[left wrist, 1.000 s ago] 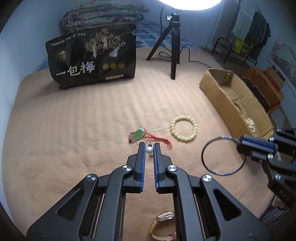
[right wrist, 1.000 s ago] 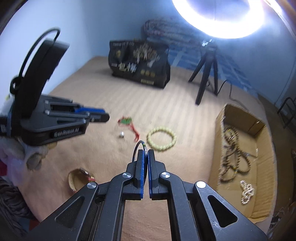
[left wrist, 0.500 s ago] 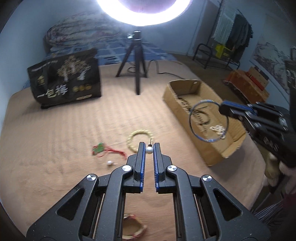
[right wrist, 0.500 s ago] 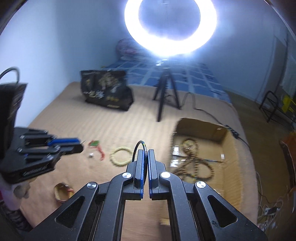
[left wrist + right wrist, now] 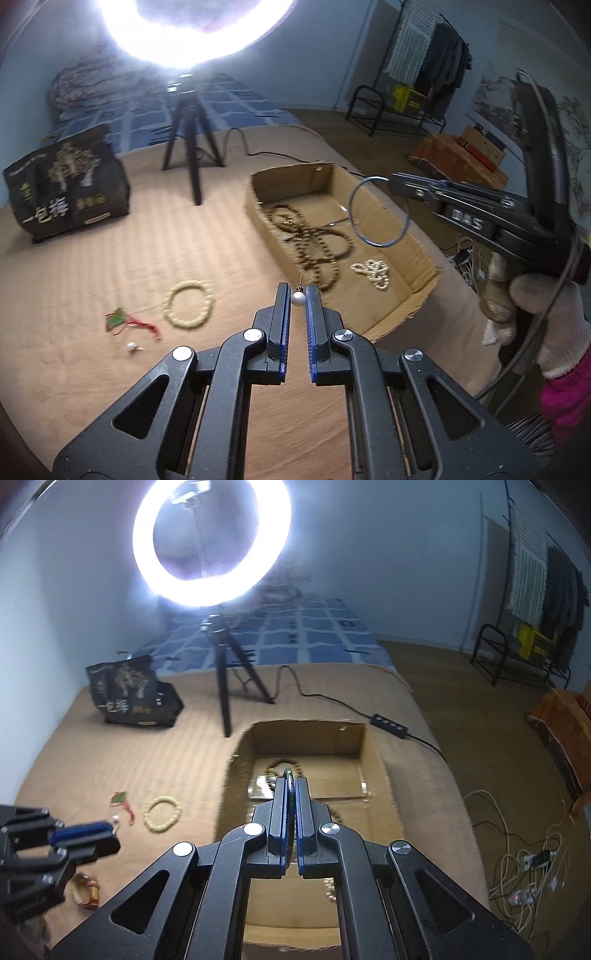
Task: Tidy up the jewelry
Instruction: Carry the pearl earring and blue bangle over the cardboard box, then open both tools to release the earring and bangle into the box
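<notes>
Both claws have swung from the loose jewelry toward the cardboard box [image 5: 417,254]. The left claw [image 5: 297,295] pinches a pearl earring [image 5: 297,298] just short of the box's near wall; the right claw [image 5: 291,790] pinches a thin bangle [image 5: 378,212] above the box interior. Release looks imminent; the bead bracelet [image 5: 189,303] remains on the bed.

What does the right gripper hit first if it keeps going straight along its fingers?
Probably the cardboard box: the right gripper, shut on the thin bangle, points at its floor near the brown bead strand. Depth is unclear.
</notes>
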`<state>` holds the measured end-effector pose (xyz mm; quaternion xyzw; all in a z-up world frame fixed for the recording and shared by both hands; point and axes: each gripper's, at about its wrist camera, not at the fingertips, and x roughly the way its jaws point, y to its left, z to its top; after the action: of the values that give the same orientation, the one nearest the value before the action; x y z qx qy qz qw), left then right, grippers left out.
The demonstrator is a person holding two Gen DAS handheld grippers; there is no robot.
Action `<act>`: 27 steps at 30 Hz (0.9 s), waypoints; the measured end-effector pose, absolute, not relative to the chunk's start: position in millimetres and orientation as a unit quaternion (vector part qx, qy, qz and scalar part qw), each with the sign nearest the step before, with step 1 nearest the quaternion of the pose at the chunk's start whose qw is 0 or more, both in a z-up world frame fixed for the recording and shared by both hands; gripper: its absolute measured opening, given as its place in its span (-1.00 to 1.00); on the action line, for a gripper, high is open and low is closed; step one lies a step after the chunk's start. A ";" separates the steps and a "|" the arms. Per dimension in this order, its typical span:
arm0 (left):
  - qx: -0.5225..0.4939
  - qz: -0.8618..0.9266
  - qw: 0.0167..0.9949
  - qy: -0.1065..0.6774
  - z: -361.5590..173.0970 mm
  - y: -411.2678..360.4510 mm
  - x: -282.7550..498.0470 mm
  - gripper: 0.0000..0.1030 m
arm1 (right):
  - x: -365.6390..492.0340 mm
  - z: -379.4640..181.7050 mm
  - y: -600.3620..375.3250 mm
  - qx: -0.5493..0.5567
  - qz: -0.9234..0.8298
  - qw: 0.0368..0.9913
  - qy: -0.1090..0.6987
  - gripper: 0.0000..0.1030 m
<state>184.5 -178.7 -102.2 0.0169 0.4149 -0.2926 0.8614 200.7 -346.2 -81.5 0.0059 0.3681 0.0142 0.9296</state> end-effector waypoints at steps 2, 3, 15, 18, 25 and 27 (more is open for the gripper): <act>0.019 -0.299 0.859 0.415 -104.1 -189.4 184.1 -0.88 | 203.6 -84.3 -353.8 0.011 0.007 0.929 0.371 -0.96; 0.019 -0.302 0.857 0.416 -105.5 -194.9 184.0 -0.88 | 205.1 -86.6 -357.2 0.012 0.003 0.928 0.373 -0.96; 0.017 -0.330 0.841 0.428 -115.7 -230.3 186.4 -0.88 | 210.4 -96.4 -371.3 0.027 -0.003 0.922 0.387 -0.96; 0.014 -0.335 0.838 0.430 -117.3 -233.2 186.0 -0.88 | 210.2 -97.8 -369.6 0.024 -0.002 0.921 0.390 -0.96; 0.014 -0.339 0.834 0.435 -119.7 -234.2 188.2 -0.60 | 212.1 -101.5 -372.3 0.027 -0.006 0.917 0.398 -0.94; 0.009 -0.338 0.833 0.439 -122.0 -233.4 189.9 -0.11 | 213.0 -102.4 -374.4 0.029 -0.011 0.915 0.402 -0.69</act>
<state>189.9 -233.4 -122.0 0.0085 0.4386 -0.3382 0.8326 213.0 -374.4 -102.4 0.0294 0.4022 -0.0111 0.9150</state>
